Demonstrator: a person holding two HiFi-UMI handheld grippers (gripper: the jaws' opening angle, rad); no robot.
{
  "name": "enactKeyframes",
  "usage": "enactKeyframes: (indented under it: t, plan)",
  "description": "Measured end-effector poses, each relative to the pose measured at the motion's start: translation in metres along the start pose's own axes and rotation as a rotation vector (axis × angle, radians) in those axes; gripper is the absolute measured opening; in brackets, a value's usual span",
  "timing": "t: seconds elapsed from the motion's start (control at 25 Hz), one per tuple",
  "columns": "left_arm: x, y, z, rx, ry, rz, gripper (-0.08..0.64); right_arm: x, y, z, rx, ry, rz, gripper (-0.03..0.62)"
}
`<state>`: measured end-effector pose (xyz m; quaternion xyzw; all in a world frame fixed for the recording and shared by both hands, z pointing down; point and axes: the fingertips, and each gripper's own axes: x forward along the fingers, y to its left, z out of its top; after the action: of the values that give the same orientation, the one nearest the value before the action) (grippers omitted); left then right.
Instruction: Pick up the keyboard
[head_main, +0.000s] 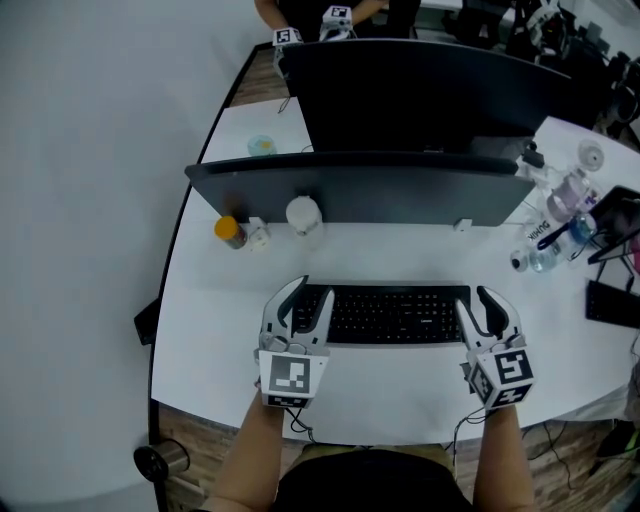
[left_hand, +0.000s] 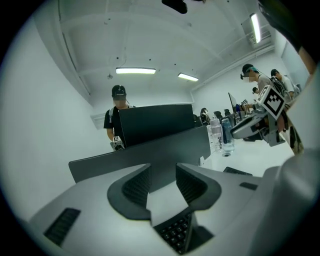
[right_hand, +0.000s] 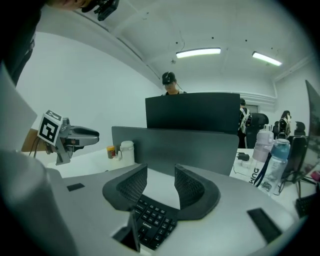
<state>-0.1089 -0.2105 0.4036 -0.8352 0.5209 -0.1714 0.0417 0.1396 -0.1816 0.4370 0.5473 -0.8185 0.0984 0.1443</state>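
Note:
A black keyboard (head_main: 398, 313) lies flat on the white desk (head_main: 225, 330), just in front of me. My left gripper (head_main: 303, 308) is at its left end, open, with one finger on either side of that end. My right gripper (head_main: 482, 308) is open in the same way at the right end. In the left gripper view the keyboard's corner (left_hand: 176, 232) shows below the parted jaws of the left gripper (left_hand: 163, 182), with bare desk between them. In the right gripper view the keys (right_hand: 150, 220) lie under the right gripper (right_hand: 161, 185). Neither pair of pads presses on anything.
A dark divider panel (head_main: 360, 190) stands right behind the keyboard, with a monitor's back (head_main: 420, 95) beyond it. A small orange-capped jar (head_main: 229, 231) and a white jar (head_main: 302, 214) stand by the panel. Bottles (head_main: 565, 200) and a black device (head_main: 612, 303) crowd the right side. A person stands opposite.

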Motion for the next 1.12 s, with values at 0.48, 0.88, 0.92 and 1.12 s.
enactKeyframes:
  t: [0.48, 0.88, 0.92, 1.12]
  plan:
    - [0.008, -0.001, -0.067, -0.046, 0.131, 0.0, 0.176, 0.022, -0.016, -0.062, 0.079, 0.138, 0.043, 0.208]
    - [0.009, 0.002, -0.115, -0.1, 0.238, -0.013, 0.196, 0.033, -0.029, -0.108, 0.118, 0.245, 0.05, 0.221]
    - [0.009, 0.003, -0.119, -0.101, 0.248, -0.013, 0.201, 0.034, -0.031, -0.111, 0.12, 0.252, 0.047, 0.222]
    - [0.01, 0.01, -0.137, -0.104, 0.285, 0.008, 0.215, 0.037, -0.04, -0.121, 0.144, 0.264, 0.023, 0.233]
